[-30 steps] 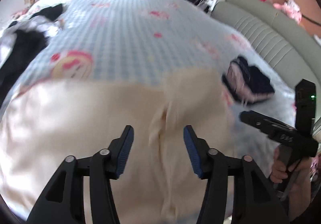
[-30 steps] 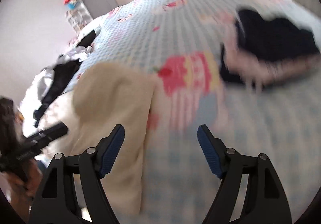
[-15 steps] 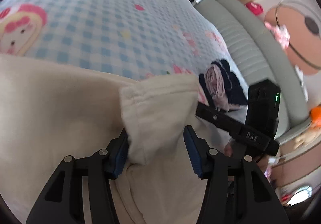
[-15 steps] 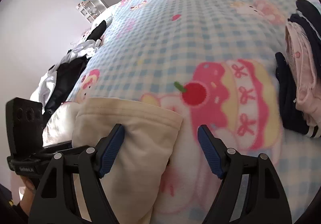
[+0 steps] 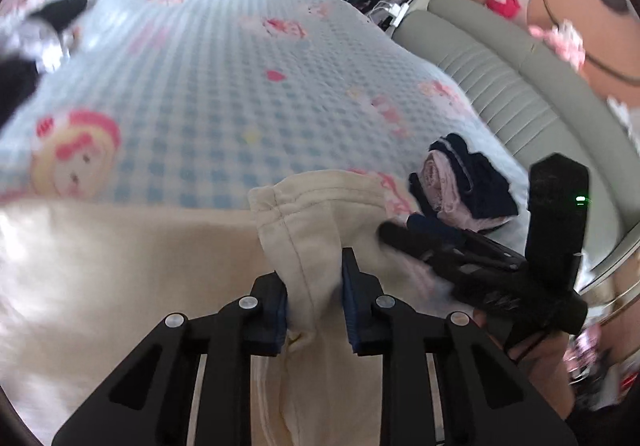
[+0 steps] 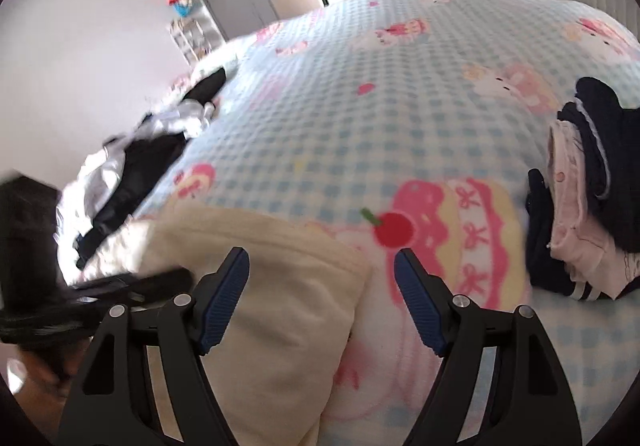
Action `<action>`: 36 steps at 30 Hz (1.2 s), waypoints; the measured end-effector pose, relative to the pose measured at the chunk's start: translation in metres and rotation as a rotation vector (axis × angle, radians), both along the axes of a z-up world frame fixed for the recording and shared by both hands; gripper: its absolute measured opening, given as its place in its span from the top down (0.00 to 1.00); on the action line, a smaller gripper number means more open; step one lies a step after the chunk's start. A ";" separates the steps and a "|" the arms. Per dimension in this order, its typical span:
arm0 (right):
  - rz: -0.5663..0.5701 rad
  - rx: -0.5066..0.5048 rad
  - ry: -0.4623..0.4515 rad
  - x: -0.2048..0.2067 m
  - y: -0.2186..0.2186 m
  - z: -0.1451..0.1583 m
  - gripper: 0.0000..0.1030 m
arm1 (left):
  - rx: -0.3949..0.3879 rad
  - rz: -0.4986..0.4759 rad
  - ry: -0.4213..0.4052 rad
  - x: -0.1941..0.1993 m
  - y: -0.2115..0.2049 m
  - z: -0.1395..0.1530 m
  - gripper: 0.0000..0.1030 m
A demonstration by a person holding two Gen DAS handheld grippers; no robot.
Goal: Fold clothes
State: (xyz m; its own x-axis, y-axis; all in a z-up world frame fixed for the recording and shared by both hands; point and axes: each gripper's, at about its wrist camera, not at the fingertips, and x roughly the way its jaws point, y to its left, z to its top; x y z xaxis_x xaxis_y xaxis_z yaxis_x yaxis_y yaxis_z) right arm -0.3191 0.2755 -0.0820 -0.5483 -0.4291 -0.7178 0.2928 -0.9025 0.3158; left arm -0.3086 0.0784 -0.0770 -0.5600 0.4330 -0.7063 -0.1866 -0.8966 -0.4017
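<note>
The L gripper (image 5: 314, 286) has gone from wide open a sec ago to closing on the hemmed end of the cream garment (image 5: 320, 206), its blue pads now pinching a bunched fold of cloth, so the grab for the next fold looks made. The R gripper (image 6: 322, 300) stays wide apart w/ nothing gripped, hovering over the same garment's far corner (image 6: 280, 286) on the checked bedspread (image 6: 400, 106), near the folded pile (image 6: 592, 206); prob. it must clamp too before lifting.

A cream garment (image 5: 316, 230) is lying on a bed cover (image 5: 208, 86) checked pale blue and white with pink cartoon prints. Right, navy and pink folded clothes (image 6: 588, 214); far left, seemingly black-and-white ones (image 6: 132, 166).
</note>
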 end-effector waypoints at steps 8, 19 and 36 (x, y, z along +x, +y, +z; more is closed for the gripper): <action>0.022 0.077 -0.122 -0.010 -0.009 -0.038 0.25 | -0.181 0.156 -0.162 -0.011 -0.043 -0.041 0.69; -0.039 0.049 -0.007 -0.002 0.001 -0.015 0.24 | -0.138 0.067 -0.050 0.001 -0.023 -0.025 0.69; -0.080 0.091 -0.067 -0.004 0.008 -0.019 0.23 | -0.344 0.080 -0.055 -0.036 0.002 -0.028 0.75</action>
State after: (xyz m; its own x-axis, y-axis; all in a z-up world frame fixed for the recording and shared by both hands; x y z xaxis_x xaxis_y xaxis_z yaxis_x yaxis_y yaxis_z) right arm -0.3227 0.2839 -0.1014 -0.5273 -0.3172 -0.7882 0.1995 -0.9480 0.2480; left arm -0.3450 0.0803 -0.1047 -0.5392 0.1214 -0.8334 -0.0970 -0.9919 -0.0818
